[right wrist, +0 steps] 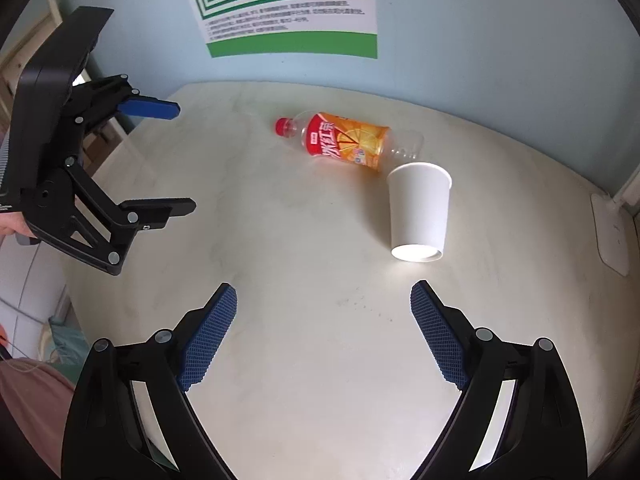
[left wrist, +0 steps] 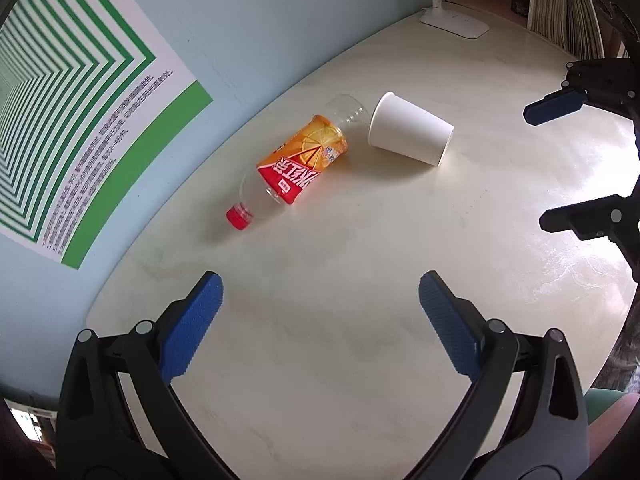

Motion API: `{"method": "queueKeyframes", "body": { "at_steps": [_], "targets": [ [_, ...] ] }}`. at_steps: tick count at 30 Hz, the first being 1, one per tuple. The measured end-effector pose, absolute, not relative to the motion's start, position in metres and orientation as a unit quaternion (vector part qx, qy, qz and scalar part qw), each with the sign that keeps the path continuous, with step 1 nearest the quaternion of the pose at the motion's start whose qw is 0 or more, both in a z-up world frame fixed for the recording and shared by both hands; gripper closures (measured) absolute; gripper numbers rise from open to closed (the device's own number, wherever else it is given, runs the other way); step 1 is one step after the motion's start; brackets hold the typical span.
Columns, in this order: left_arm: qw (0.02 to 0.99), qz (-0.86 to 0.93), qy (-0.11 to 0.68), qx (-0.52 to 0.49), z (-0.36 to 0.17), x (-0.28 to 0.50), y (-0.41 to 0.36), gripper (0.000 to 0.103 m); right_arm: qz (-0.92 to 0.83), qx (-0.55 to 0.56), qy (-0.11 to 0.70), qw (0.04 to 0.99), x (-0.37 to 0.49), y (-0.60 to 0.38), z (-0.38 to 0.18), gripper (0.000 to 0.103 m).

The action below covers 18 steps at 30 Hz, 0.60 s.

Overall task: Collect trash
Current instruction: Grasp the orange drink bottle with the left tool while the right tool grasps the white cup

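**Both grippers spread wide, trash lying on the bench**

Left wrist view: the left gripper (left wrist: 320,286) hangs over the pale bench (left wrist: 360,360), its blue-padded fingers (left wrist: 192,328) spread wide with nothing between them. Ahead lies an empty plastic bottle (left wrist: 296,164) on its side, red cap (left wrist: 239,216) toward the wall poster (left wrist: 80,120). Just beside the bottle's base, a white paper cup (left wrist: 410,130) also on its side. At the right edge, the right gripper (left wrist: 540,164), fingers parted and empty. A white lamp base (left wrist: 456,22) sits at the far end.

Right wrist view: the right gripper (right wrist: 323,292) gapes wide, holding nothing. Bottle (right wrist: 348,140) and cup (right wrist: 419,210) lie ahead, near the wall. The left gripper (right wrist: 184,158) is at the left, open and empty.
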<state>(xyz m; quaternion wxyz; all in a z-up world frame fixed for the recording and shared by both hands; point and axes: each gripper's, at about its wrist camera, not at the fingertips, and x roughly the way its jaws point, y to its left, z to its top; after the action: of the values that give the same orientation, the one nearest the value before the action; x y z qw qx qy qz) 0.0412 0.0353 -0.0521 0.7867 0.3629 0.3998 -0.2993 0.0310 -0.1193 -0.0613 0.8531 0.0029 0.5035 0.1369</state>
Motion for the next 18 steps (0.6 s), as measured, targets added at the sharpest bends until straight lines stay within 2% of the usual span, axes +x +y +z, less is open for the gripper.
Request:
{"method": "queueKeyframes", "body": {
  "at_steps": [18],
  "targets": [
    [0.726,-0.369,0.373,0.444,-0.085,0.137,-0.022,0.007,0.034,0.042,0.515,0.855,0.106,-0.169,-0.110,0.013]
  ]
}}
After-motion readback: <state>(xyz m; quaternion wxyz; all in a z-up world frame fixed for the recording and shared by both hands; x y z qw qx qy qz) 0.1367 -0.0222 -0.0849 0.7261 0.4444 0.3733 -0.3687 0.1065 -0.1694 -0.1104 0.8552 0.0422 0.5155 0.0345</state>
